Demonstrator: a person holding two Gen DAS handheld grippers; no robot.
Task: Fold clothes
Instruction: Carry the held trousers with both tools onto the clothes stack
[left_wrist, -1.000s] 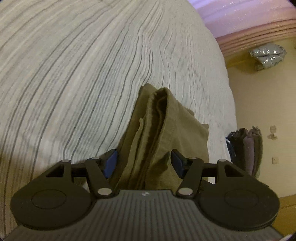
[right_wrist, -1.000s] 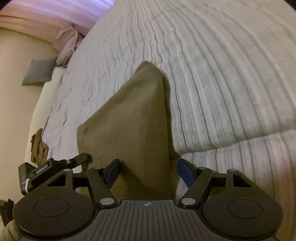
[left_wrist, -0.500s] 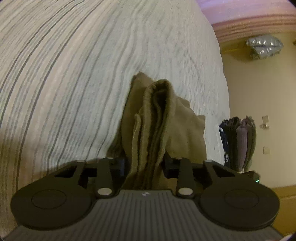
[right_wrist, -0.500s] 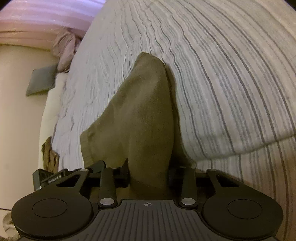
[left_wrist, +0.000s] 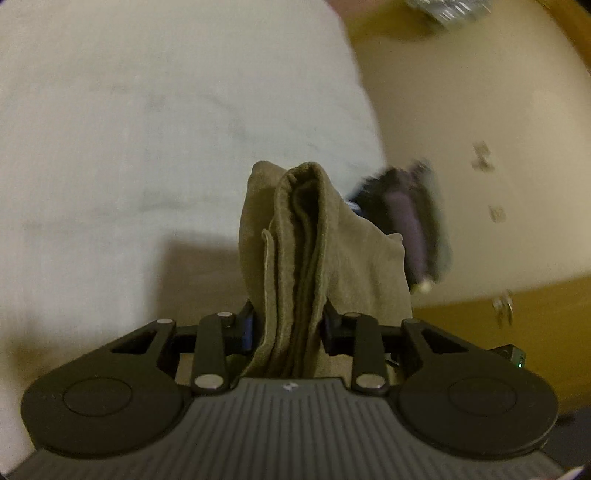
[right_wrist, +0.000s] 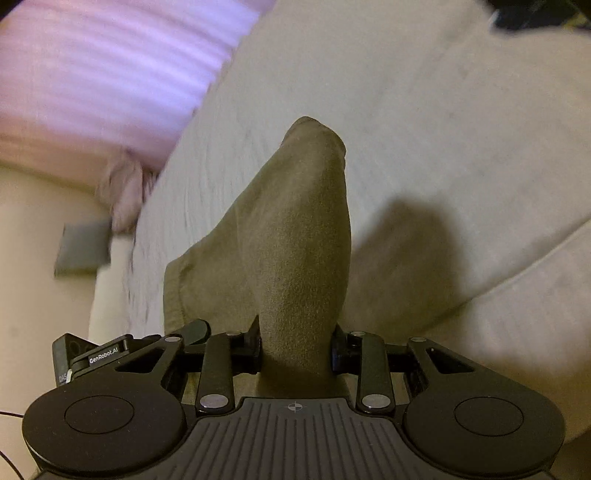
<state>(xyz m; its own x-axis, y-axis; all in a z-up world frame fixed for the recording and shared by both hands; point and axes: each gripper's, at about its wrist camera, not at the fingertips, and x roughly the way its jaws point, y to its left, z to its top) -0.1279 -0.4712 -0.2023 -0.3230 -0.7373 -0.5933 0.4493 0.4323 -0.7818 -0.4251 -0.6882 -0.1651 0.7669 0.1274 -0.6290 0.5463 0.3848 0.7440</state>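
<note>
Blurred pale bed (left_wrist: 147, 129) fills the background; left gripper (left_wrist: 288, 328) and right gripper (right_wrist: 295, 343) each pinch the folded olive garment (right_wrist: 299, 240), lifted above the bed.

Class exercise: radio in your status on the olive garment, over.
Both hand-held grippers, left and right, shut on olive garment. Garment above bed. Nothing in the way.

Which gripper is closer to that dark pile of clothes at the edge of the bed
Left. The dark pile of clothes shows just beyond the left gripper, which is clamped on the olive garment. The right gripper grips the same garment, with no pile in its view.
</note>
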